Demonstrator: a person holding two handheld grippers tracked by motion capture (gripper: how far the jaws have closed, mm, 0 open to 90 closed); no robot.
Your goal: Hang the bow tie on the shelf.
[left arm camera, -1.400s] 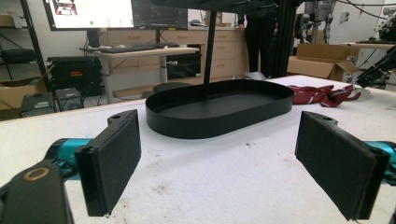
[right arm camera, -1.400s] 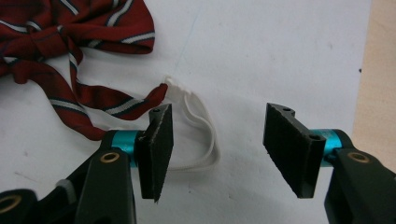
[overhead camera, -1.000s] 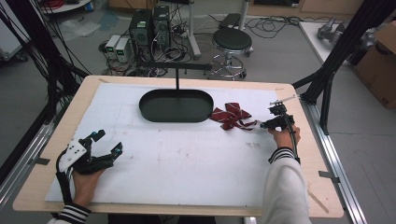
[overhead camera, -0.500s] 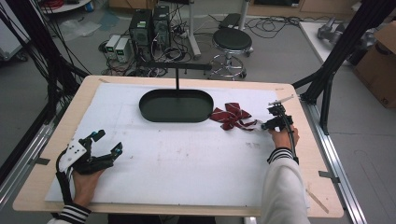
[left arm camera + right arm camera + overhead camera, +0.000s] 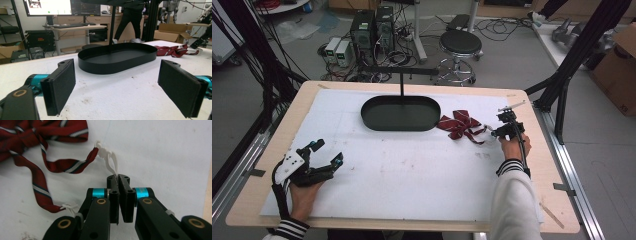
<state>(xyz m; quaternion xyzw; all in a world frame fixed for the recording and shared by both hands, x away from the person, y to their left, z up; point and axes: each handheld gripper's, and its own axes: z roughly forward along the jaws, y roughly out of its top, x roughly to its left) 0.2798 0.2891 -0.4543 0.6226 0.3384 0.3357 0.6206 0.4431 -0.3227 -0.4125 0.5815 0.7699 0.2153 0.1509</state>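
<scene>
A dark red striped bow tie (image 5: 460, 123) (image 5: 37, 142) lies on the white mat, just right of a black oval tray (image 5: 401, 113) (image 5: 117, 56). Its strap ends in a white plastic clasp (image 5: 108, 157). My right gripper (image 5: 497, 132) (image 5: 118, 178) is shut on that clasp at the tie's right side. A second strap end with a white loop (image 5: 68, 207) lies beside the gripper's left arm. My left gripper (image 5: 326, 153) (image 5: 117, 87) rests at the near left of the table, open with nothing between its pads (image 5: 61, 83), facing the tray.
A thin black post (image 5: 402, 85) with a crossbar rises behind the tray. The white mat (image 5: 412, 175) covers a wooden table (image 5: 552, 165). Beyond the table stand a stool (image 5: 460, 42), computer boxes (image 5: 372, 27) and cables. A person (image 5: 130, 17) stands in the background.
</scene>
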